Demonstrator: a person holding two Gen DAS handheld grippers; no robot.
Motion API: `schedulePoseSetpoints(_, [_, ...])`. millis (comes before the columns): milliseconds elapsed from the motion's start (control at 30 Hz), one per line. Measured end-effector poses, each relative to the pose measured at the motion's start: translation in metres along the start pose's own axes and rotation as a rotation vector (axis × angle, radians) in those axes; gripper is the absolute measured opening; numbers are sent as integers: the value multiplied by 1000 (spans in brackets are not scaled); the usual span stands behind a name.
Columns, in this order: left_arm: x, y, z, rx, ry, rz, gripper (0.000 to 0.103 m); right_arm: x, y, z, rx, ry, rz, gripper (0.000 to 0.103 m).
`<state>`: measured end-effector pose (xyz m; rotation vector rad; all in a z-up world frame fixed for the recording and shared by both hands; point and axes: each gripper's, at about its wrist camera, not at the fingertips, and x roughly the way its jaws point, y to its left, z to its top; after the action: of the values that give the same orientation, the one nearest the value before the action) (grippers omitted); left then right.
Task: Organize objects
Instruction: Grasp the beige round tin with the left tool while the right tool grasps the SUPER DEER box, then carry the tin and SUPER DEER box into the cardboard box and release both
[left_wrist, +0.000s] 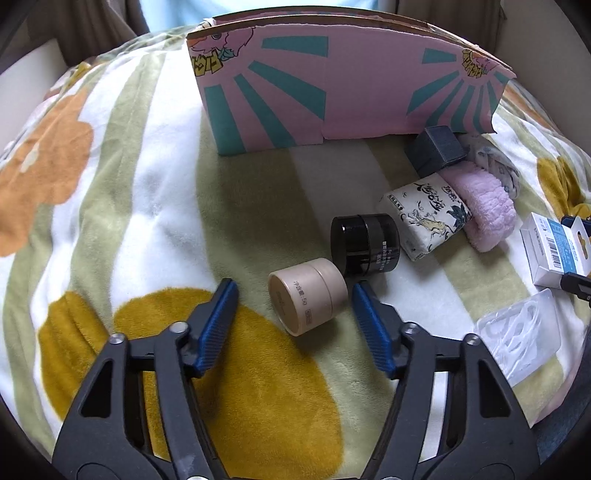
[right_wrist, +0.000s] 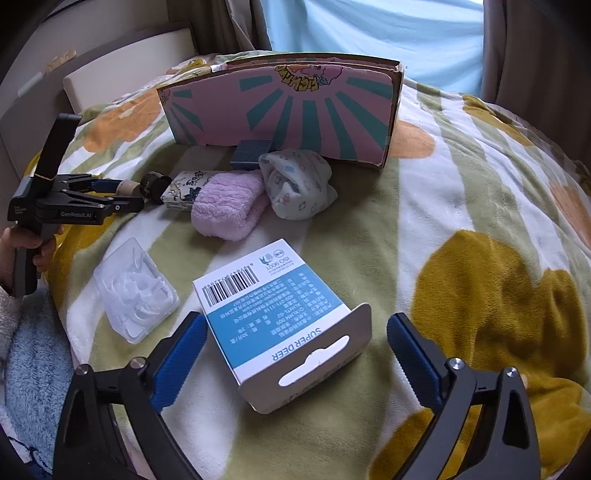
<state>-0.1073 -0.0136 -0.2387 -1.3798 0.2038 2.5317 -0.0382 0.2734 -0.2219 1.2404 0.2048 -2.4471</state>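
Note:
A beige jar (left_wrist: 308, 299) lies on its side on the floral blanket, between the blue pads of my left gripper (left_wrist: 293, 286). The pads stand a little off it, so the gripper is open. Behind it is a black jar (left_wrist: 364, 243), then a printed tissue pack (left_wrist: 424, 218). My right gripper (right_wrist: 295, 321) is open around the near end of a white and blue carton (right_wrist: 269, 314); the left pad is close to its corner and the right pad is well clear. A pink and teal cardboard box (right_wrist: 288, 107) stands open at the back.
A rolled pink towel (right_wrist: 229, 206), a patterned cloth bundle (right_wrist: 299, 184) and a small dark blue box (right_wrist: 249, 153) lie before the cardboard box. A clear plastic case (right_wrist: 135, 295) sits left of the carton. A hand (right_wrist: 22, 240) holds the left gripper's handle.

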Motion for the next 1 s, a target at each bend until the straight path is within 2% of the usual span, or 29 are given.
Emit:
schedulePoseSetpoints(67, [0,1,0,-1,0,-6,50,3,3,0,-4,12,13,85])
schedulePoseSetpoints(200, [-2,3,1,0,-6,-30,36,4,8,-1,-27,13,-16,84])
schedulePoseSetpoints(600, [-11,5,2,-16,-34,-39,36,-2,8,1,1,-7,-4,74])
schedulePoseSetpoints(1000, [-41,5,2,-34,-85,-52,36,-14,14,8,6,-22,-14,71])
